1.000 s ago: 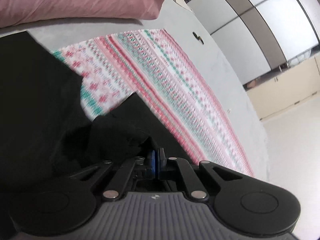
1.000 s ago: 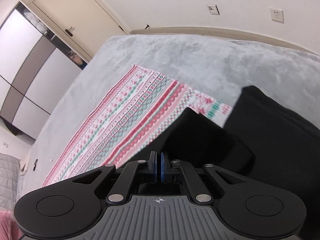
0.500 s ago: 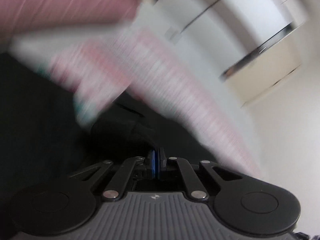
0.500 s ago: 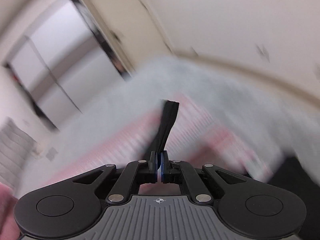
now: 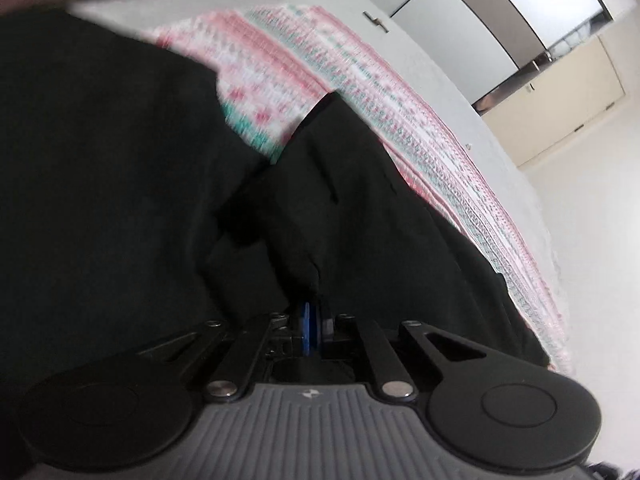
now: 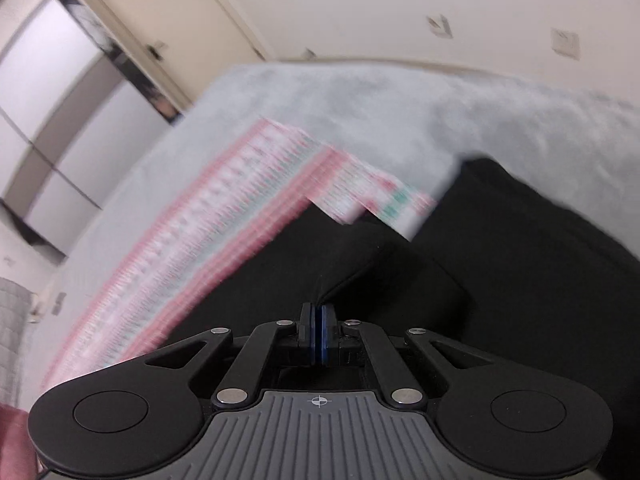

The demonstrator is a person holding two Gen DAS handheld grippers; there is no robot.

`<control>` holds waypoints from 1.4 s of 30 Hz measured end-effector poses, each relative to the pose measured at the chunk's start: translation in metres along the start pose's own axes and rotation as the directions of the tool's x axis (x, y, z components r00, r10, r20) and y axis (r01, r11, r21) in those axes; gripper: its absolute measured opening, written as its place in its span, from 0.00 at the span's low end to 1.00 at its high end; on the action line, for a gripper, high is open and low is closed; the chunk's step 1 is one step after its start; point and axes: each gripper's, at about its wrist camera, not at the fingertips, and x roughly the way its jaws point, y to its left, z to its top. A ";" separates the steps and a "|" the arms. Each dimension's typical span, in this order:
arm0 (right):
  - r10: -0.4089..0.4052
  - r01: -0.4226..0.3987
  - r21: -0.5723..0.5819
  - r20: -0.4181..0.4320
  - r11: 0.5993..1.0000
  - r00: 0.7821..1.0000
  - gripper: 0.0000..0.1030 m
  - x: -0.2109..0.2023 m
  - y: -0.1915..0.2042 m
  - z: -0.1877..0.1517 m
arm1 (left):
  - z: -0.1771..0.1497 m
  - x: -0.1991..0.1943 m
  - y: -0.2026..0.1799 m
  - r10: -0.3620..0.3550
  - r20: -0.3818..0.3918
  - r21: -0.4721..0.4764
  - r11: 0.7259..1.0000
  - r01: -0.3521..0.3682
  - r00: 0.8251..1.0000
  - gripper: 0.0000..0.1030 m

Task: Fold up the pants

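The black pants (image 5: 120,184) are spread on a pink patterned cloth (image 5: 360,80) that is laid over the grey bed (image 6: 400,112). A fold of the pants is seen between the blue pads of the left claw (image 5: 314,322), whose jaws are opening at this moment. The right claw (image 6: 319,330) is closed tightly on a thin edge of the same pants.

pants (image 5: 120,168): matt blk cloth | blanket (image 6: 400,112): fuzzy grey | mat (image 5: 360,80): woven
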 end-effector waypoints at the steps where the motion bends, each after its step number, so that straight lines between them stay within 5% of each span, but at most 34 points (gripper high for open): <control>1: -0.005 0.005 0.008 -0.004 1.000 1.000 0.02 0.000 -0.005 -0.003 | -0.001 -0.002 0.003 -0.013 -0.004 -0.016 1.000 0.013 1.000 0.30; 4: 0.012 -0.011 0.032 -0.011 0.999 1.000 0.04 0.002 -0.016 -0.009 | 0.000 -0.011 0.007 -0.030 -0.021 -0.035 0.999 0.029 0.999 0.36; 7: 0.034 -0.035 0.056 0.012 0.998 0.999 0.13 -0.005 -0.020 -0.012 | -0.004 -0.017 0.006 -0.047 -0.031 -0.037 0.998 0.046 0.998 0.54; 9: 0.033 -0.035 0.082 0.020 0.996 0.999 0.26 -0.007 -0.025 -0.016 | -0.006 -0.020 0.007 -0.085 -0.023 -0.072 0.994 0.083 0.996 0.74; 11: 0.017 -0.020 0.107 0.024 0.994 1.000 0.66 -0.010 -0.030 -0.022 | -0.006 -0.021 0.003 -0.084 -0.019 -0.097 0.992 0.081 0.996 0.85; 14: 0.009 -0.013 0.136 0.029 0.991 1.000 0.69 -0.015 -0.035 -0.025 | -0.005 -0.025 -0.006 0.007 -0.013 -0.058 0.998 -0.008 1.000 1.00; 22: -0.021 0.022 0.188 -0.009 0.982 1.000 0.65 0.018 -0.015 -0.001 | 0.003 -0.003 -0.006 0.025 0.000 -0.096 0.995 -0.024 1.000 1.00; 24: -0.054 0.049 0.190 0.020 0.981 0.998 0.30 0.020 -0.009 0.005 | 0.003 -0.001 -0.008 0.037 0.019 -0.104 0.994 -0.035 0.999 1.00; 25: -0.057 0.050 0.188 0.035 0.981 0.998 0.05 0.019 -0.008 0.009 | 0.003 -0.002 -0.008 0.043 0.030 -0.102 0.994 -0.040 0.999 1.00; 28: -0.008 -0.011 0.210 0.092 0.978 0.996 0.03 0.003 -0.005 0.017 | 0.001 -0.003 -0.011 0.075 0.058 -0.107 0.992 -0.069 0.995 0.93; 29: 0.000 -0.023 0.205 0.112 0.978 0.994 0.03 -0.003 -0.003 0.019 | 0.001 -0.004 -0.012 0.092 0.074 -0.105 0.991 -0.084 0.993 0.77; 30: 0.009 -0.036 0.204 0.130 0.978 0.991 0.03 -0.008 -0.002 0.021 | 0.001 -0.004 -0.013 0.113 0.081 -0.106 0.989 -0.104 0.990 0.45; 33: -0.003 -0.019 0.171 0.129 0.985 0.992 0.03 -0.007 0.010 0.028 | 0.007 -0.006 -0.012 0.113 0.080 -0.176 0.980 -0.097 0.990 0.43; 36: 0.027 -0.046 0.165 0.114 0.985 0.993 0.03 0.002 0.031 0.048 | 0.028 -0.021 -0.037 0.097 0.135 -0.145 0.986 -0.077 0.986 0.42; 42: 0.069 -0.079 0.088 0.117 0.993 0.991 0.03 0.032 0.129 0.133 | 0.124 -0.030 -0.121 0.050 0.216 -0.112 0.993 -0.026 0.975 0.41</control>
